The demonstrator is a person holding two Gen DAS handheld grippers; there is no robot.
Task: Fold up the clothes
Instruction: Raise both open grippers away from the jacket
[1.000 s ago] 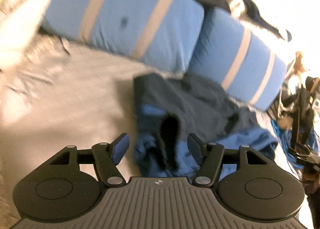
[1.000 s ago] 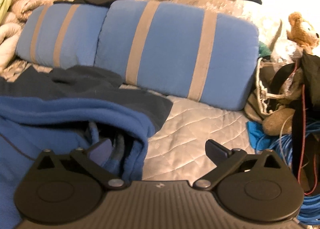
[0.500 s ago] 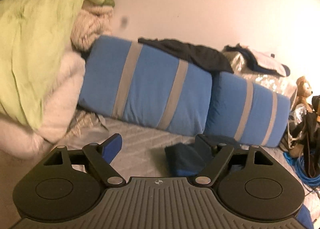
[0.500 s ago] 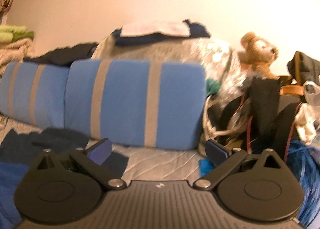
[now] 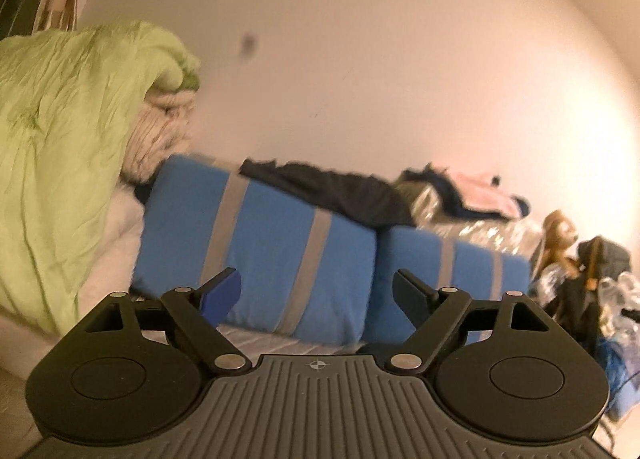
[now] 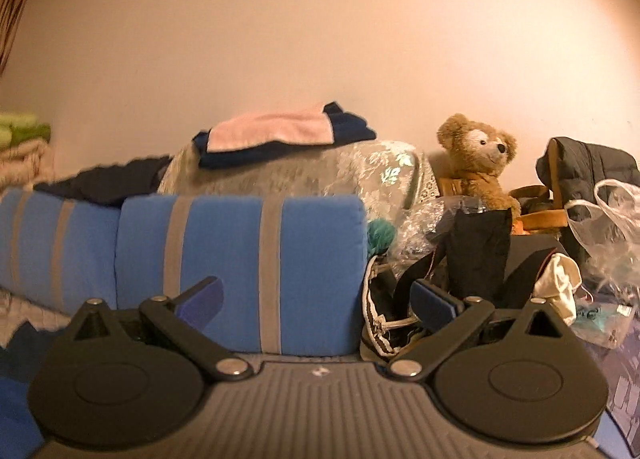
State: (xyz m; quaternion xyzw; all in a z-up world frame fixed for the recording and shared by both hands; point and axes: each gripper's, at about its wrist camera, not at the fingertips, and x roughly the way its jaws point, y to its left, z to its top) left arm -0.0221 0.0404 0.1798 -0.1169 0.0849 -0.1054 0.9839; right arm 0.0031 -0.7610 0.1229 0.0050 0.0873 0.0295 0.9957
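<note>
— On the bed, down at the lower left of my right view, only a corner of the blue garment (image 6: 16, 411) shows, lying on the quilt (image 6: 16, 319).

— Are you holding it?

— No. My left claw (image 5: 316, 295) has its jaws opening with nothing between them. My right claw (image 6: 316, 299) stands wide apart, also empty. Both point nearly level at the blue striped cushions (image 5: 260, 251) and the wall.

— How far along is the folding, then?

— Hard to judge. So little of the garment is visible that I cannot tell whether it lies folded or crumpled. A pink cloth on a dark one (image 6: 276, 135) sits stacked on the silvery bundle behind the cushions, and a black garment (image 5: 340, 191) is draped loose over a cushion top, so I would guess more remains.

— Do the views differ?

— The left shows the green blanket (image 5: 60, 163) piled high at the side. The right shows the teddy bear (image 6: 478, 159), the bags and the plastic bag (image 6: 608, 219) clearly.
</note>
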